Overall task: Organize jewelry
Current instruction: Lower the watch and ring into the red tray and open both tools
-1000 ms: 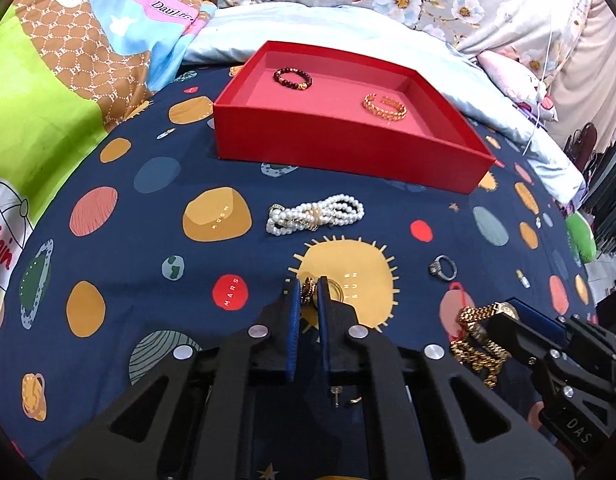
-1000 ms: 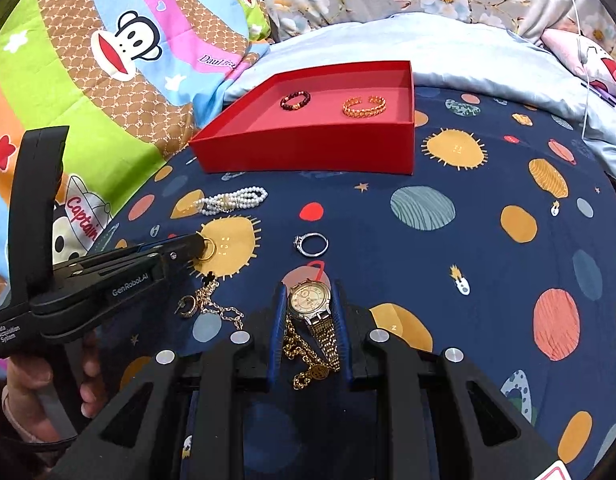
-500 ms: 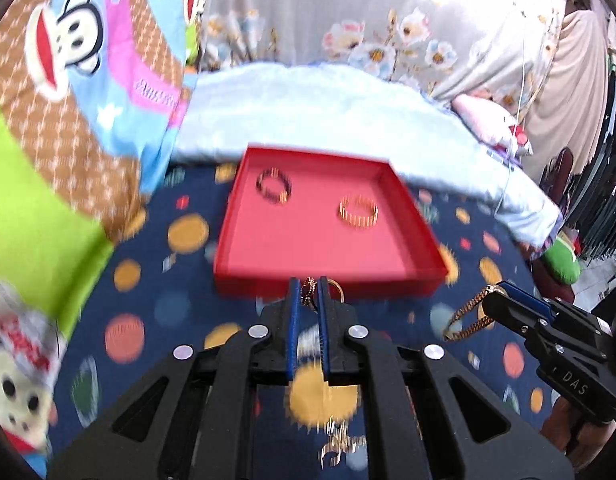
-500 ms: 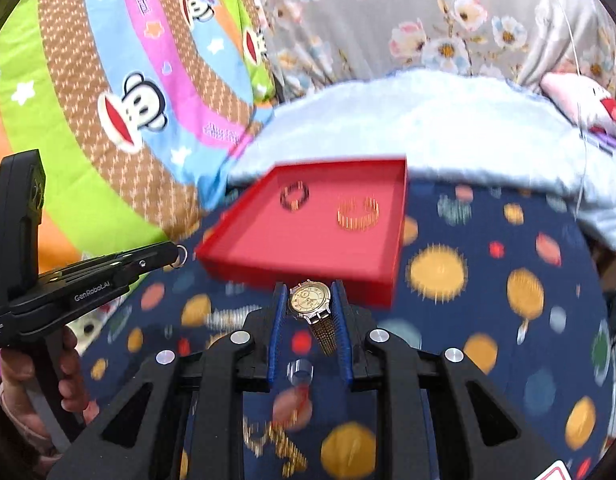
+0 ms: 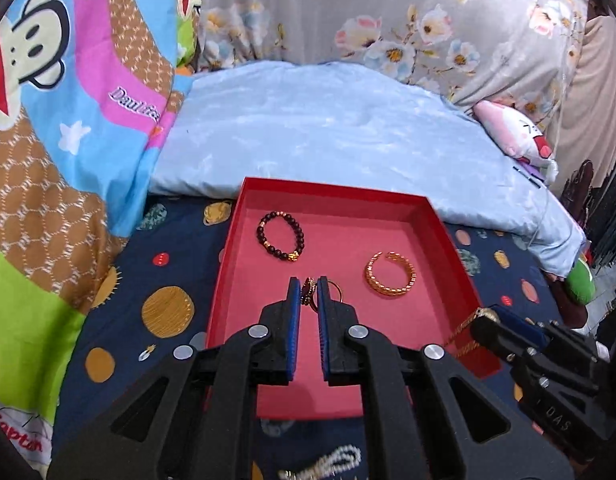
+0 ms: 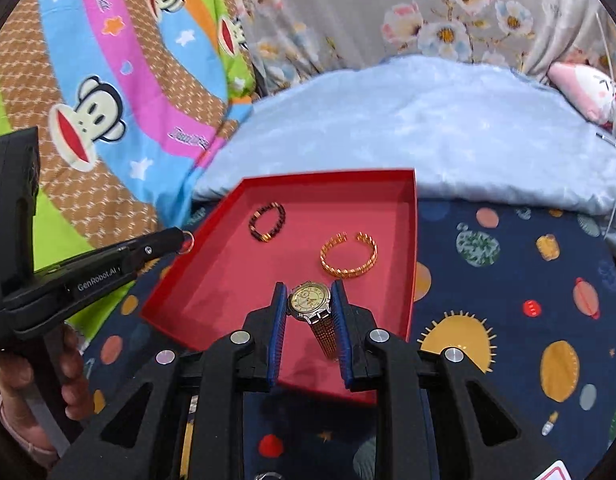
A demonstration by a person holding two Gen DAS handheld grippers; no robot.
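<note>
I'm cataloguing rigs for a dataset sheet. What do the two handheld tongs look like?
Both tongs, left and right, are matte black plastic with blue ribbed finger pads and silver screws. White "GenRobot.AI" lettering marks the left; "DAS" the right. No cables show.

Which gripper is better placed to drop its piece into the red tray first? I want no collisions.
Likely the left gripper: its earring hangs over the middle of the red tray. The right gripper holds its watch near the tray's front edge.
</note>
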